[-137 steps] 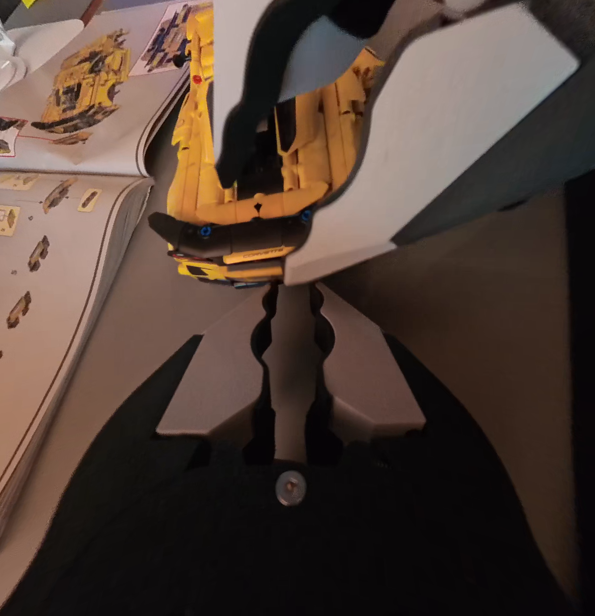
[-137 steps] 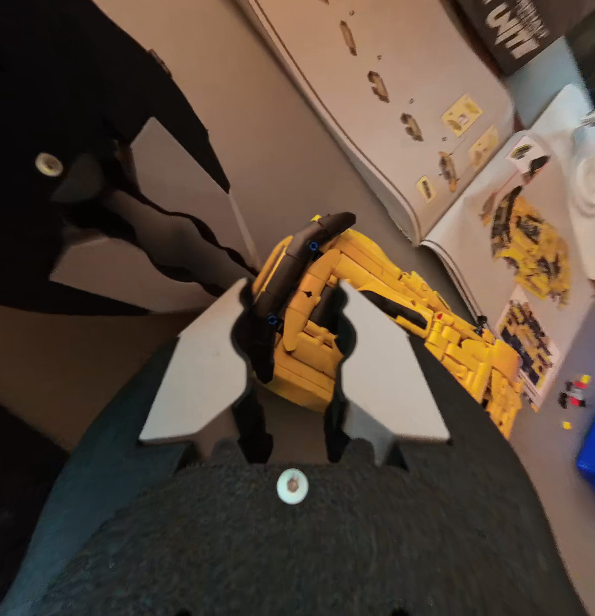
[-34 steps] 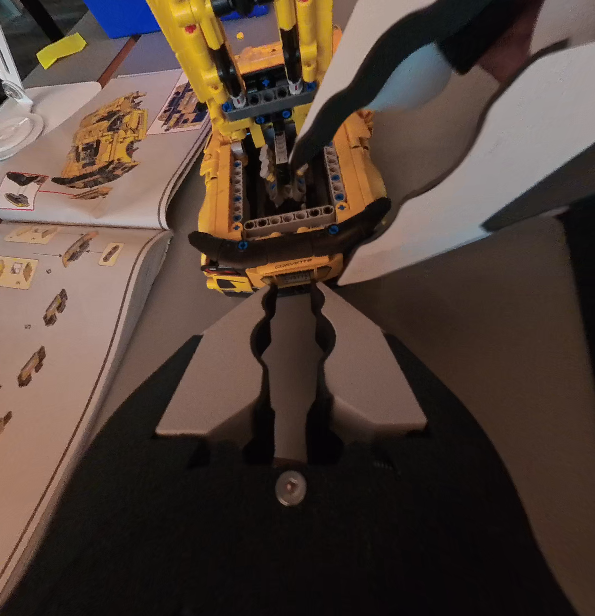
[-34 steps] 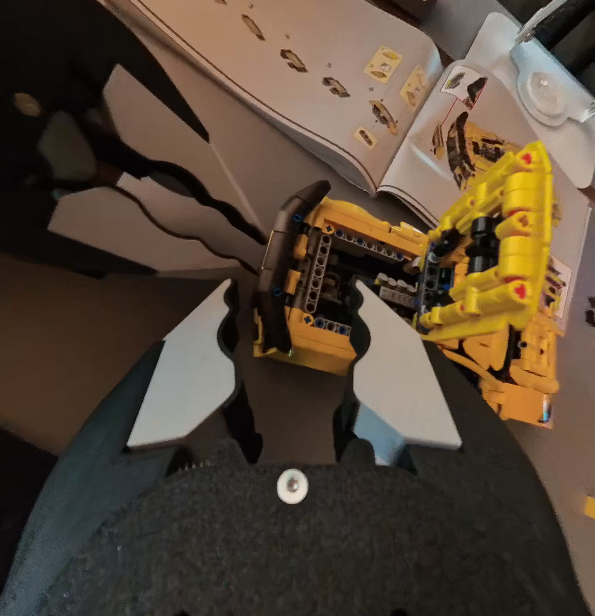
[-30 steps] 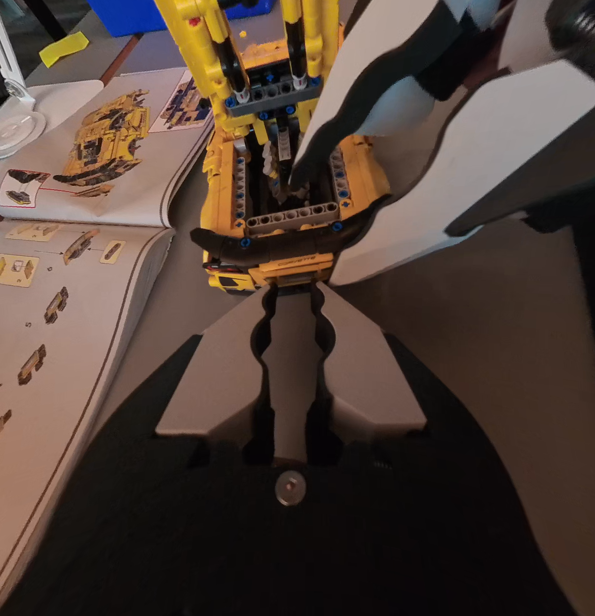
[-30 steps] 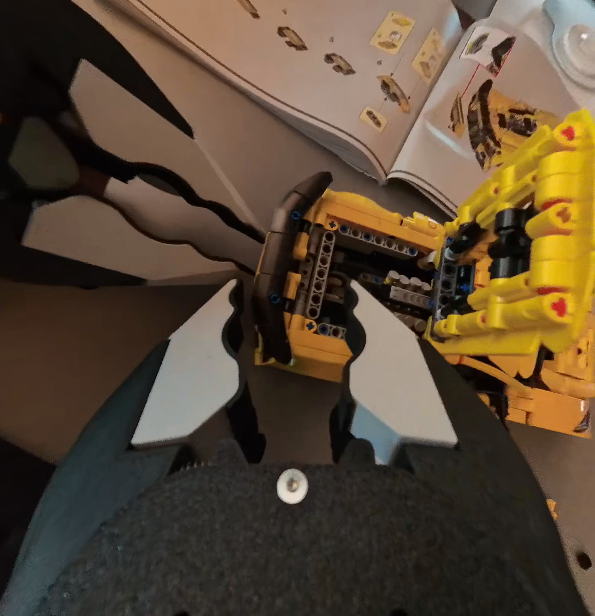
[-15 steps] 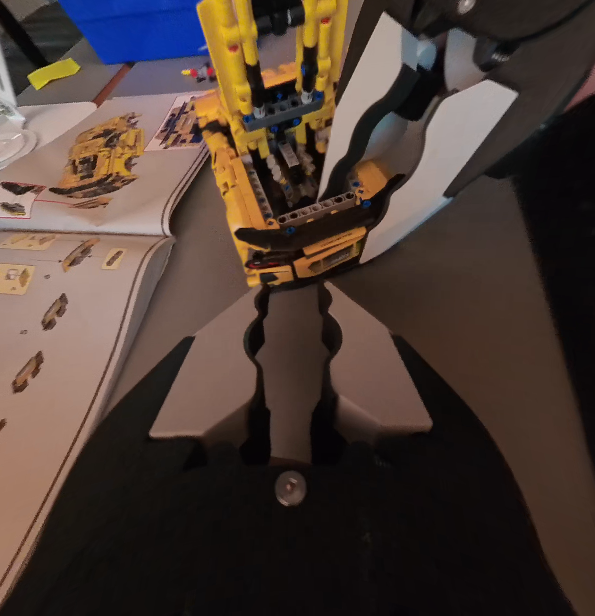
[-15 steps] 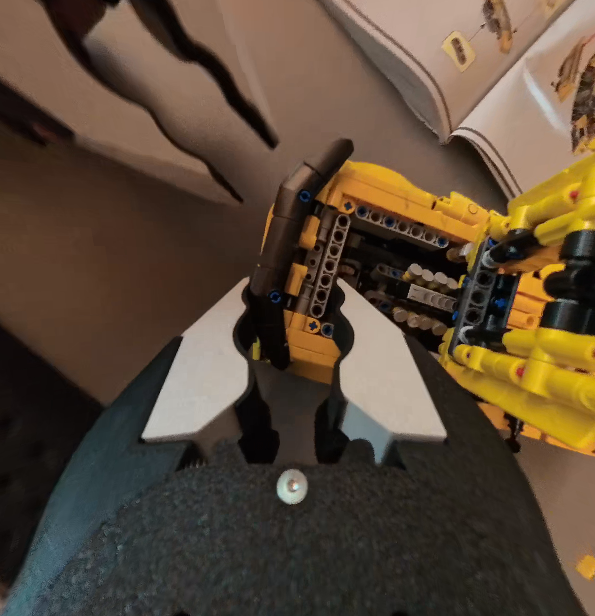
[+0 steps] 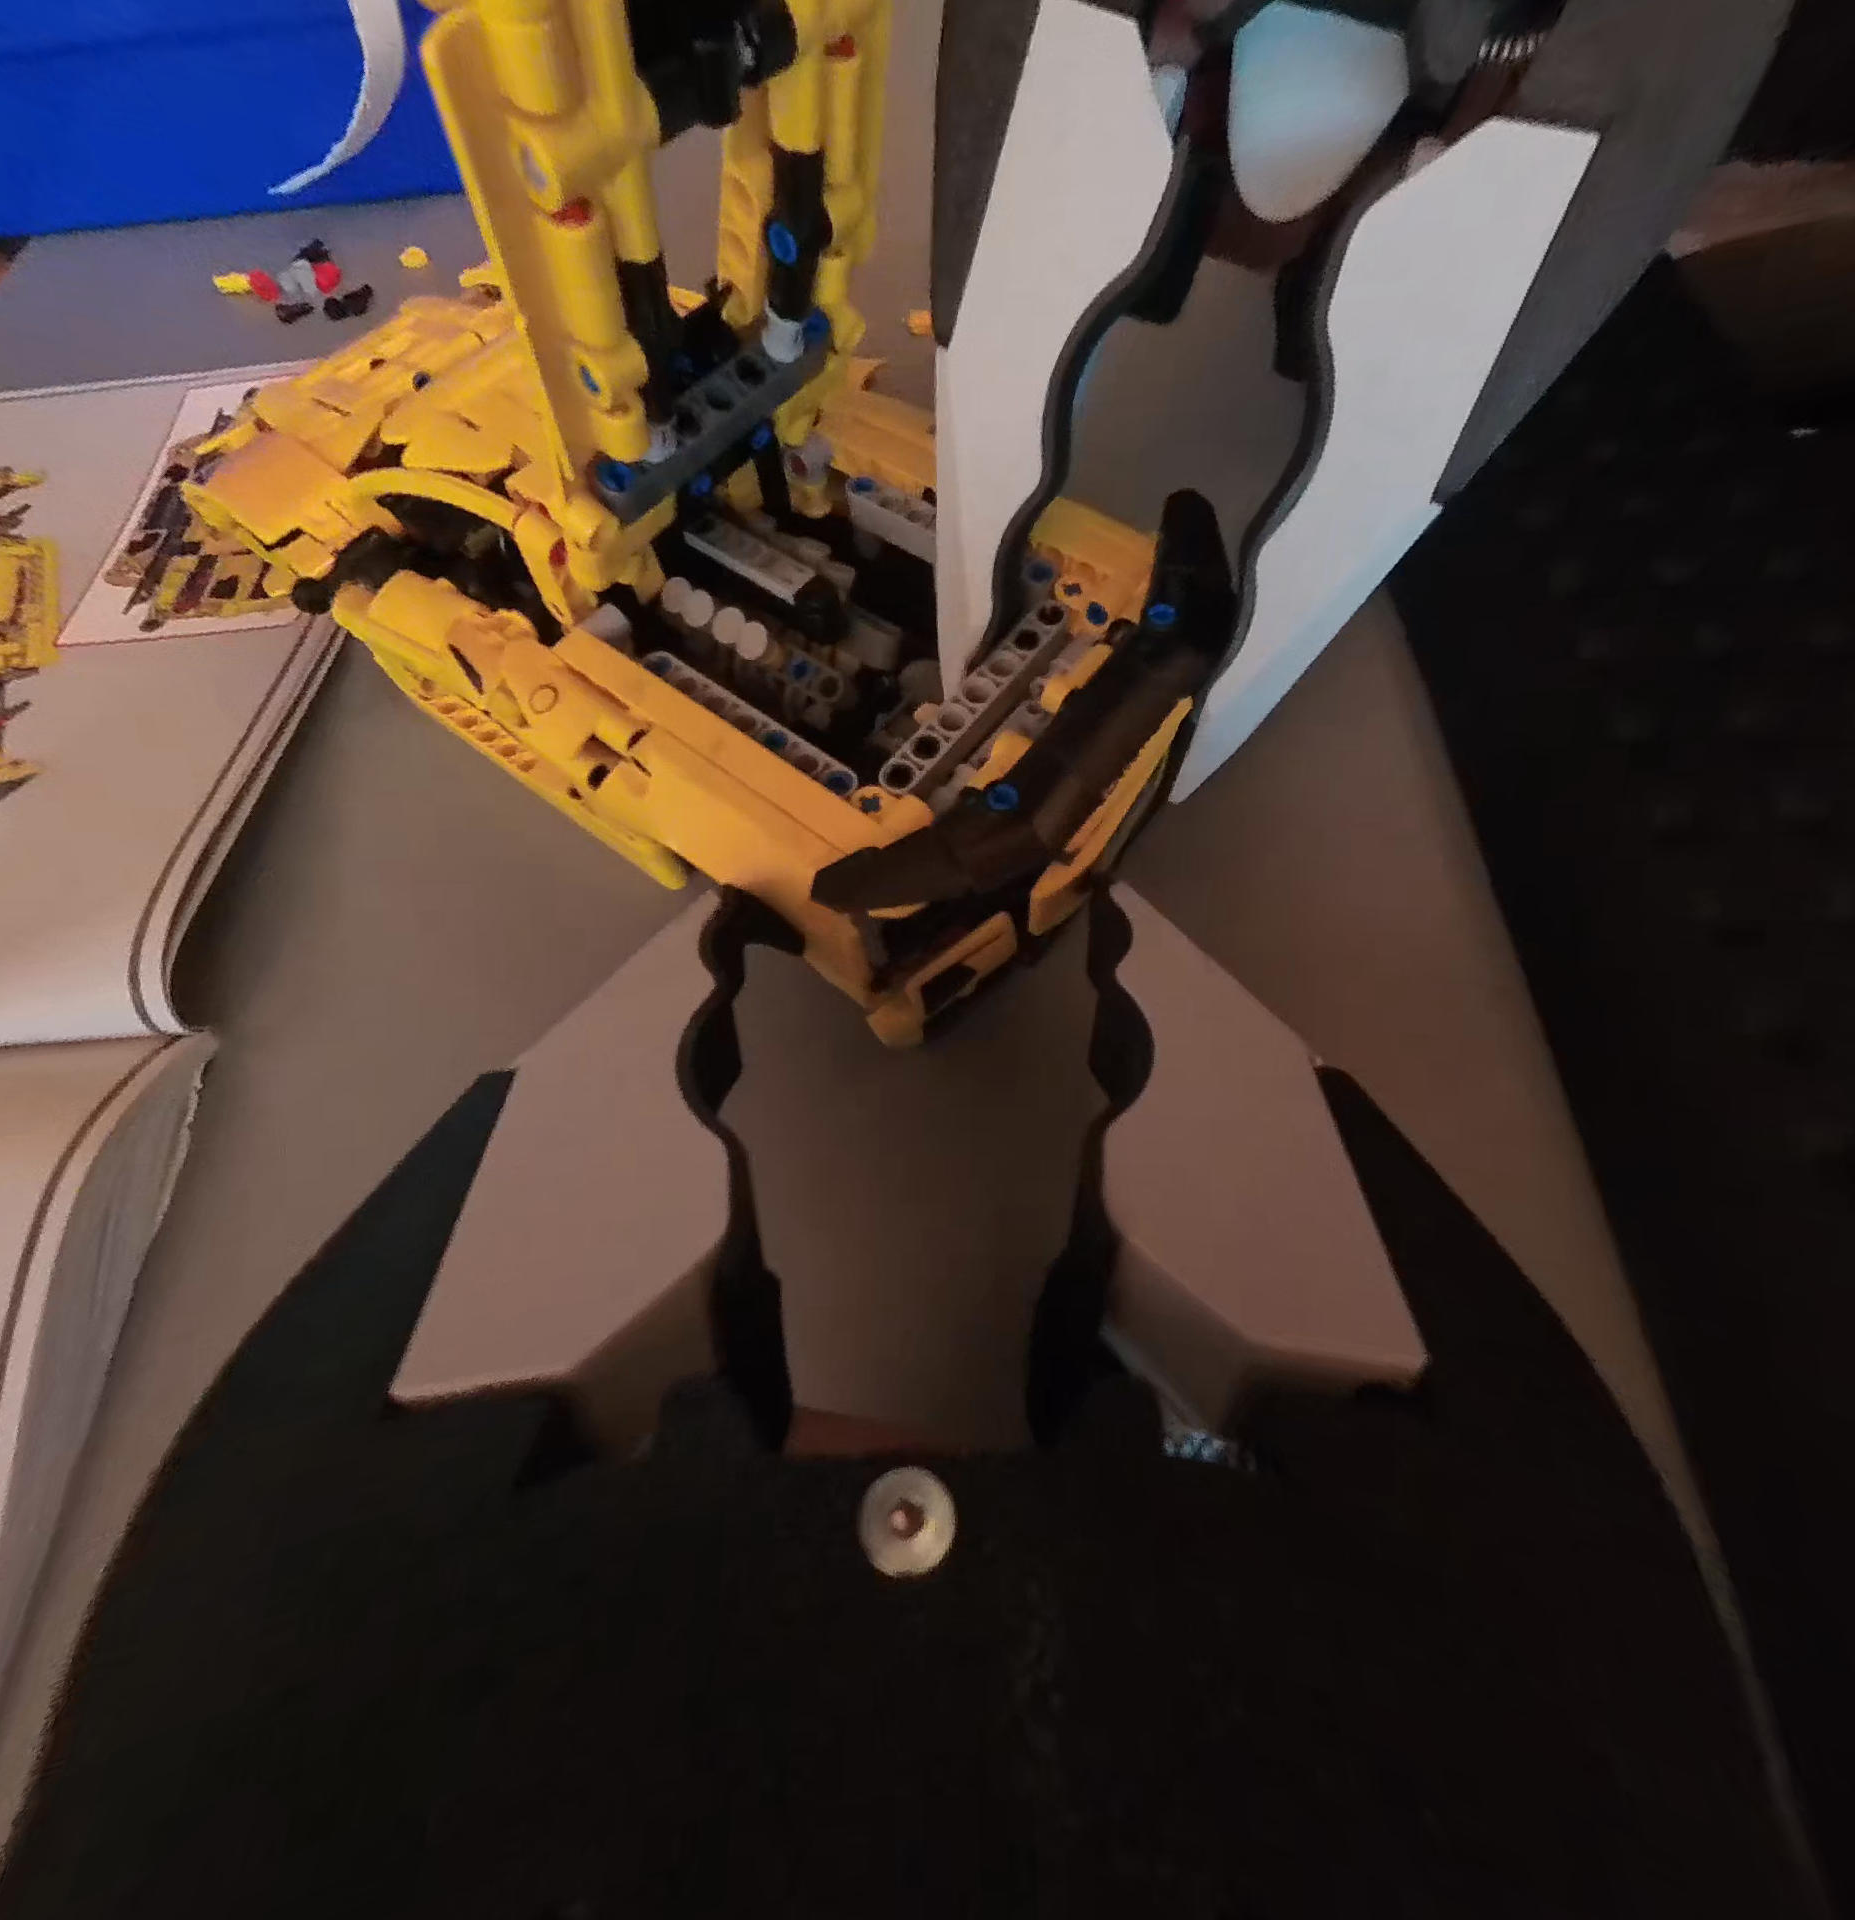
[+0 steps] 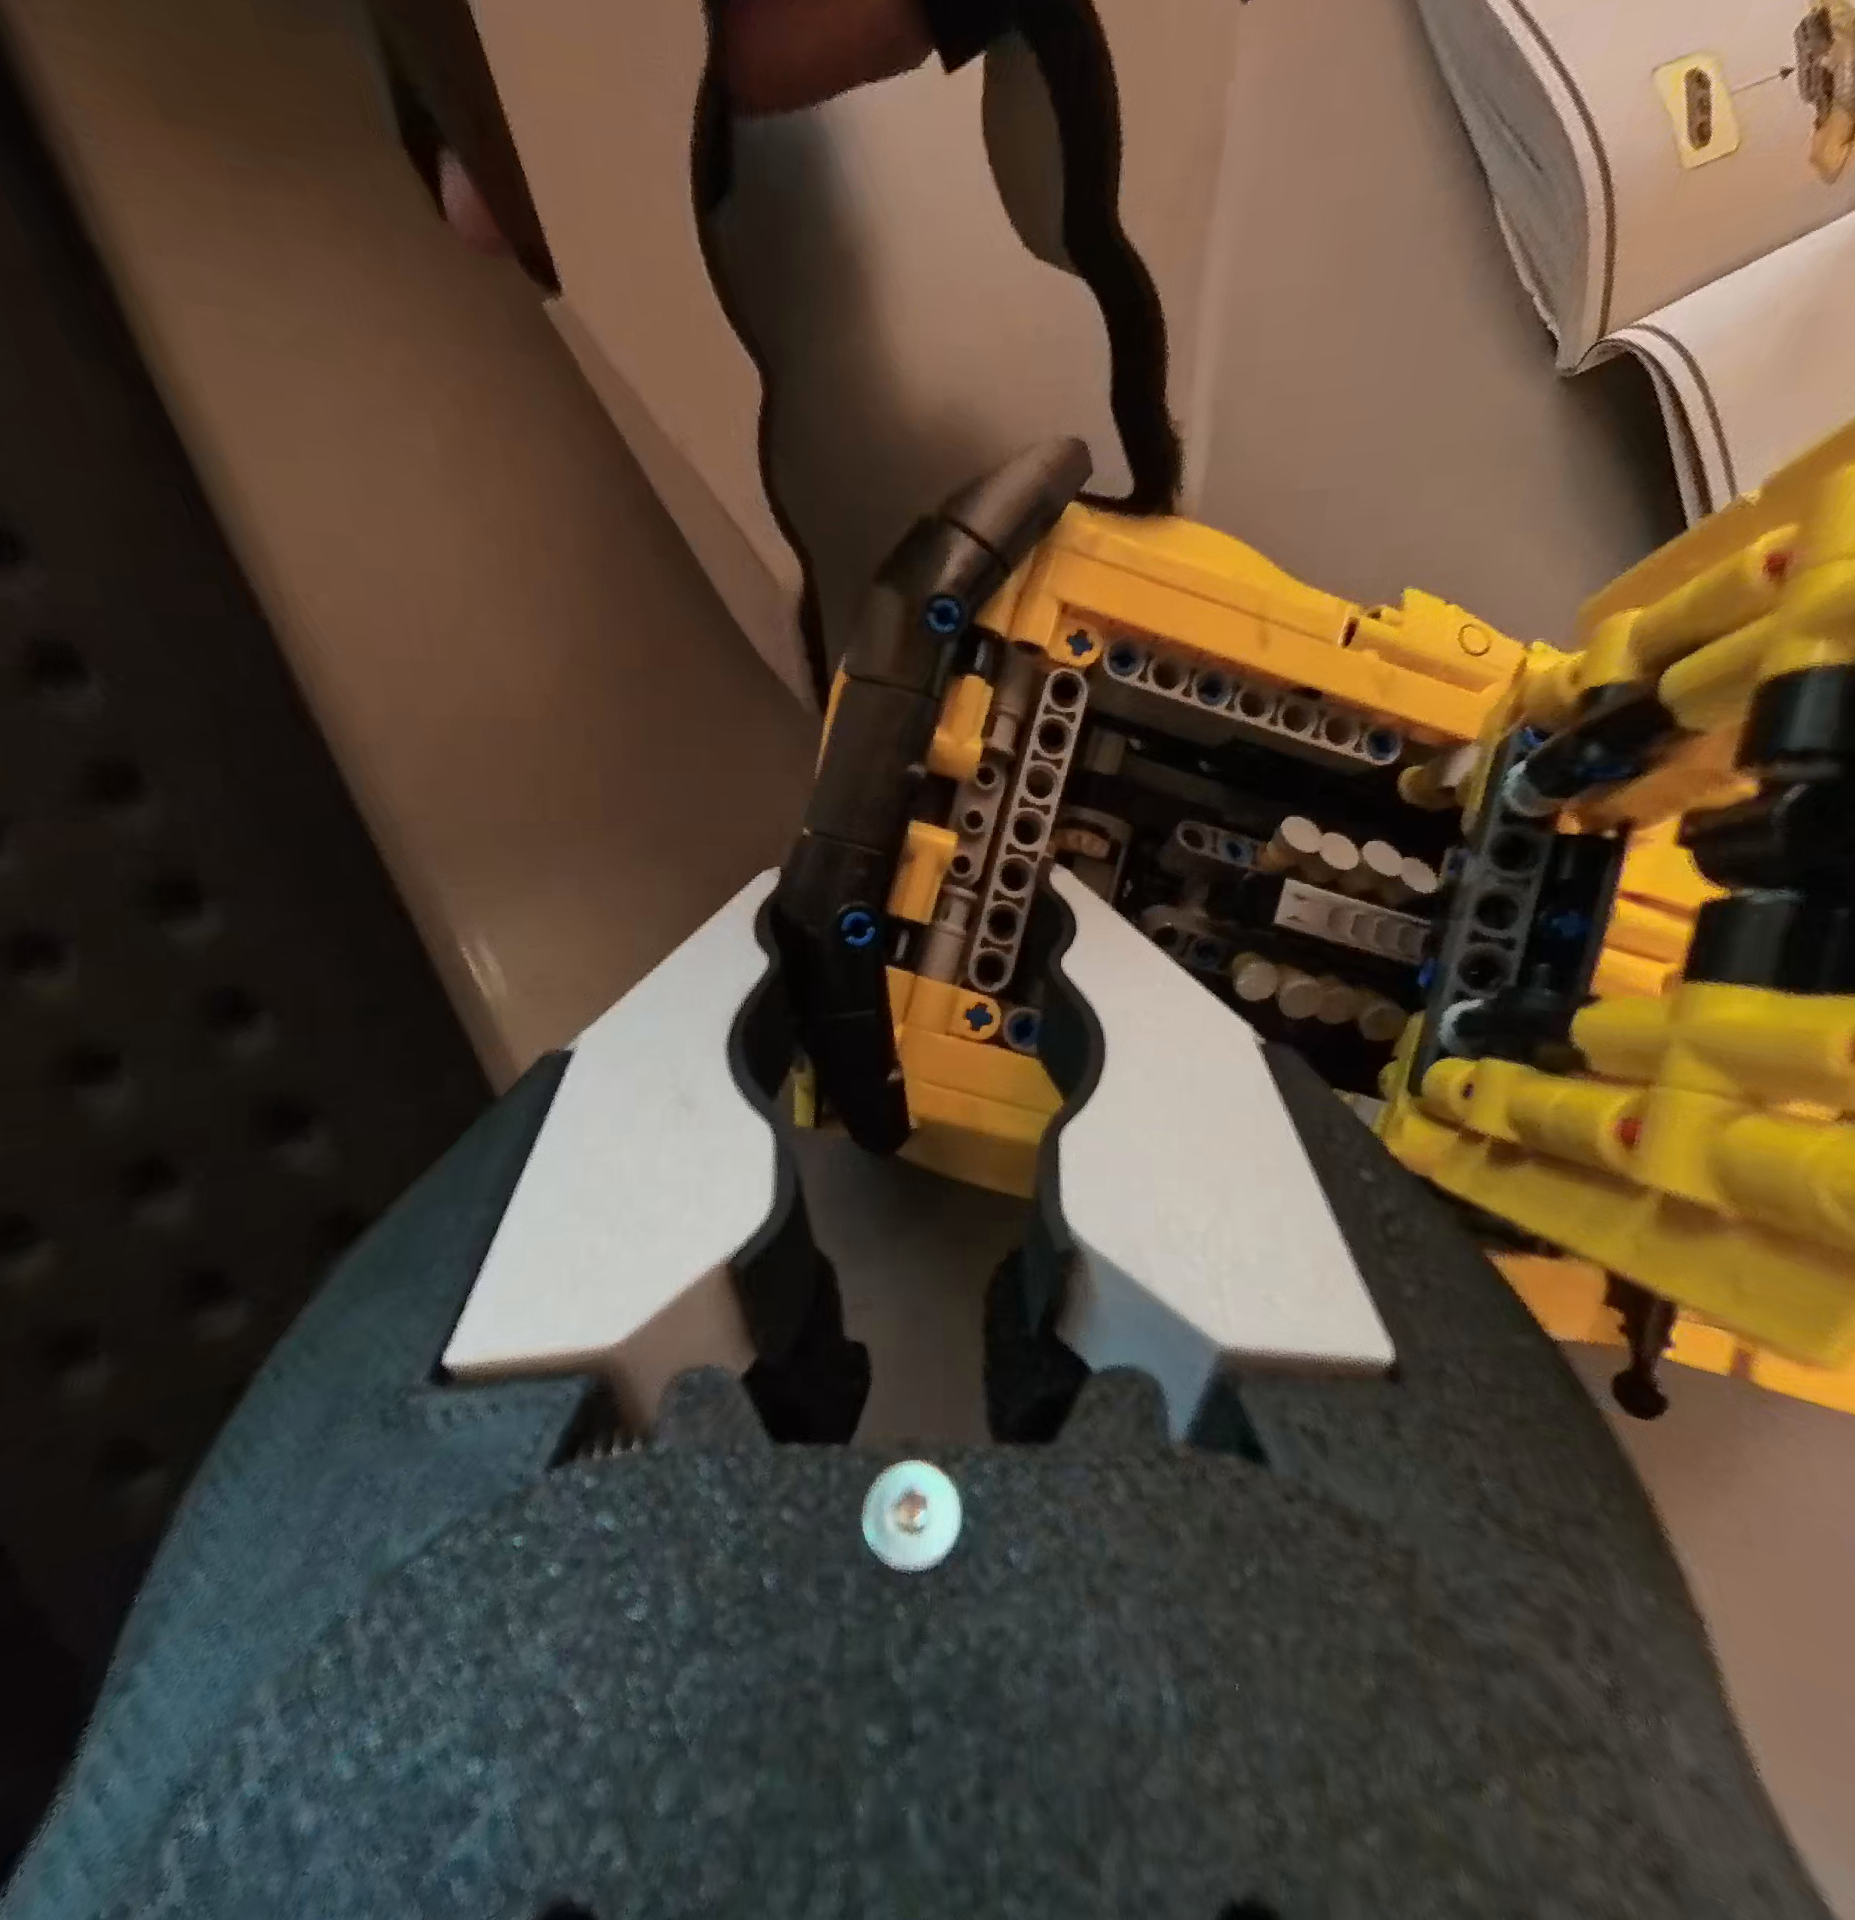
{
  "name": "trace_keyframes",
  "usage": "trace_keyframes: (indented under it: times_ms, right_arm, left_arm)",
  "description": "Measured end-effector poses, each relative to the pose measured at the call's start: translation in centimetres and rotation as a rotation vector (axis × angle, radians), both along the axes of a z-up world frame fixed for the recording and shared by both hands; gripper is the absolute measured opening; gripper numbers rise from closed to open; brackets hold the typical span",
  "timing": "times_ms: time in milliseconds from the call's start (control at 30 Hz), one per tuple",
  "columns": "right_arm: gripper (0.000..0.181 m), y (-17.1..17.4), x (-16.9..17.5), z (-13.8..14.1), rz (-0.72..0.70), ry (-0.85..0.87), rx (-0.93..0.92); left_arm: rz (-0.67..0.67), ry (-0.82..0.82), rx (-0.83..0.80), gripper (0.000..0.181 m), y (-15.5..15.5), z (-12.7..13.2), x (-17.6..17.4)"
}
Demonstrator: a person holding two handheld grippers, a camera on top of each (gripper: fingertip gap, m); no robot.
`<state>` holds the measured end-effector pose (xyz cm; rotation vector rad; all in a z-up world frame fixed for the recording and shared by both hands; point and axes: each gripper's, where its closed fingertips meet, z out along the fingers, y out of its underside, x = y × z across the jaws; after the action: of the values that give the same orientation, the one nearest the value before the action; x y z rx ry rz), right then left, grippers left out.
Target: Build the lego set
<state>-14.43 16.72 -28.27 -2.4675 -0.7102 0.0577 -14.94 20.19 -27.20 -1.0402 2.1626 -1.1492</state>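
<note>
1. Nearest in the left wrist view, the left gripper [image 9: 907, 935] is seen with its jaws spread wide; nothing is clamped, though the rear corner of the yellow car model [image 9: 694, 717] sits just between the fingertips, and contact cannot be told.
2. In the right wrist view, the right gripper [image 10: 918, 935] is set around the rear corner of the same car model [image 10: 1162, 644]; the black rear spoiler [image 10: 881, 790] and the grey holed beam [image 10: 1027, 831] lie between its fingers; the jaws are drawn in close on them, but whether they are truly clamped cannot be told.
3. The model rests on the grey table [image 9: 1297, 935]; its engine cover [image 9: 632, 208] is raised upright, and the engine bay [image 9: 777, 623] with pale cylinders is left exposed.
4. The body is judged to be largely built; work inside the rear bay appears to be in hand, and the cover is not yet closed.
5. Farther off, the open instruction booklet [image 9: 92, 831] lies to the left; a few loose small parts [image 9: 294, 286] are scattered beyond, near a blue bin [image 9: 175, 104]; some pieces are therefore judged to remain.
</note>
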Motion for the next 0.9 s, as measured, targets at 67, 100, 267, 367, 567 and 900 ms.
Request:
trace_keyframes:
  times_ms: [67, 100, 267, 367, 567, 900]
  right_arm:
    - [0.044, -0.10, 0.04, 0.01, -0.003, 0.002, 0.007]
    - [0.044, -0.14, 0.05, 0.01, -0.007, 0.001, 0.007]
    - [0.047, -0.09, -0.29, 0.28, -0.081, 0.088, -0.018]
    - [0.049, 0.03, -0.45, 0.35, -0.134, 0.111, -0.038]
    - [0.043, 0.00, -0.16, 0.26, -0.143, 0.070, -0.033]
    - [0.044, -0.05, 0.05, 0.21, -0.135, 0.051, -0.037]
  left_arm:
    - [0.011, 0.000, -0.001, 0.066, -0.09, 0.01, 0.10]
    - [0.019, 0.001, -0.005, 0.065, -0.13, 0.02, 0.12]
    - [0.036, -0.005, -0.017, 0.062, -0.19, 0.07, 0.08]
    - [0.056, -0.011, -0.017, 0.062, -0.33, 0.07, 0.09]
    - [0.087, -0.011, -0.026, 0.061, -0.52, 0.14, 0.07]
    - [0.118, -0.012, -0.009, 0.059, -0.57, 0.07, 0.12]
